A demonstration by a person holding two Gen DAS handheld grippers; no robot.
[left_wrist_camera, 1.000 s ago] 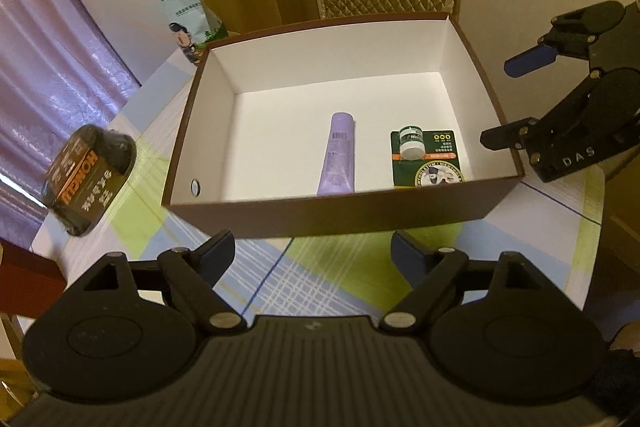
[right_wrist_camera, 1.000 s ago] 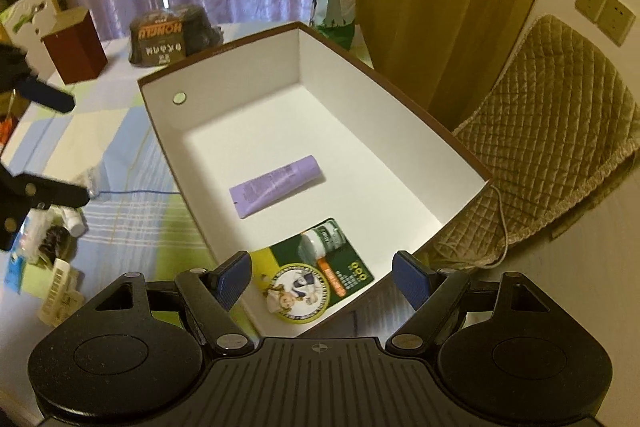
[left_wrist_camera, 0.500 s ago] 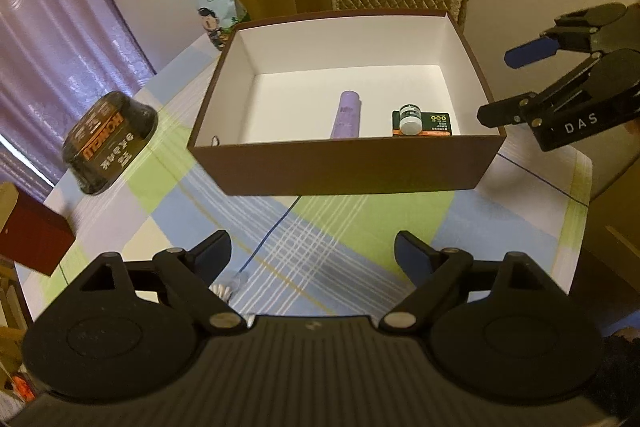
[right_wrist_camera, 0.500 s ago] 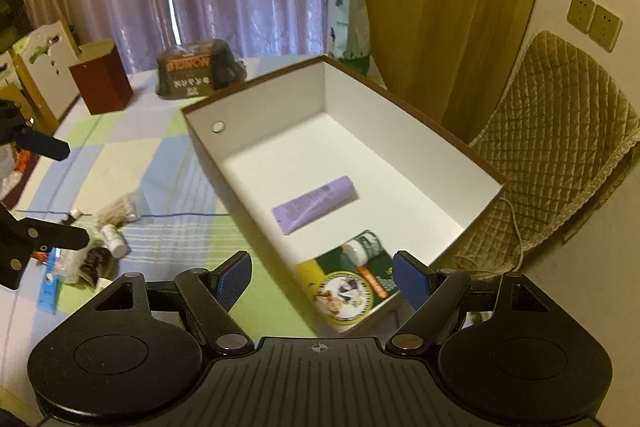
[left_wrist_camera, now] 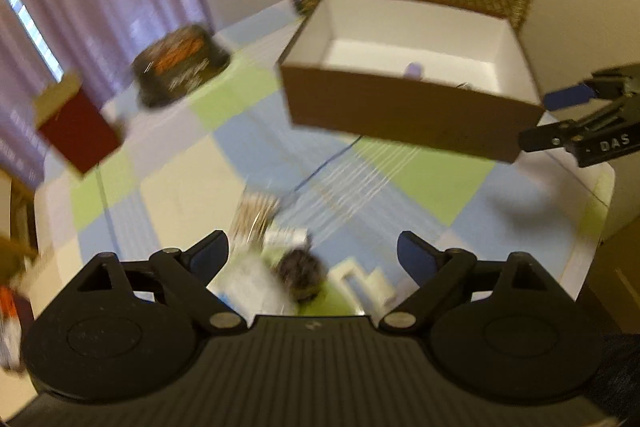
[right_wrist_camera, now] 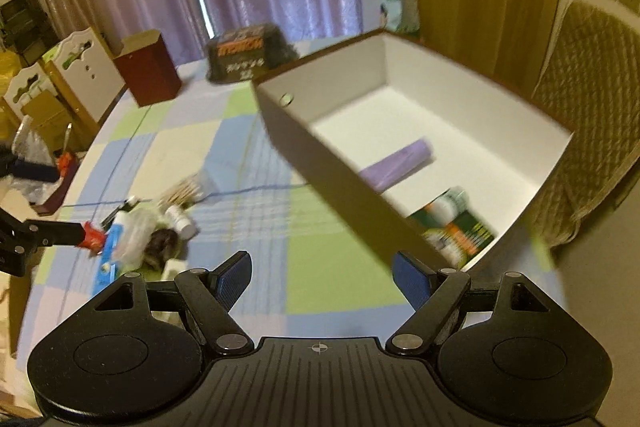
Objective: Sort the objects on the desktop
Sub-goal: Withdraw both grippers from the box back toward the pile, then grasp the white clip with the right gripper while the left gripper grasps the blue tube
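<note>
Both tongs, left [left_wrist_camera: 312, 251] and right [right_wrist_camera: 322, 273], are held apart and empty. A tube [right_wrist_camera: 396, 166] lies in the box [right_wrist_camera: 340, 167] at the tabletop's [right_wrist_camera: 340, 267] far right corner; clutter [right_wrist_camera: 152, 227] is heaped near its left edge.

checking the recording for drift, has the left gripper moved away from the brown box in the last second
Yes. In the left wrist view the brown box now sits smaller and farther off than before, so the left gripper has pulled back over the loose clutter.

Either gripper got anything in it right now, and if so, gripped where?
Nothing is held. The left gripper and the right gripper are both open with nothing between their fingers; loose items lie on the table.
</note>
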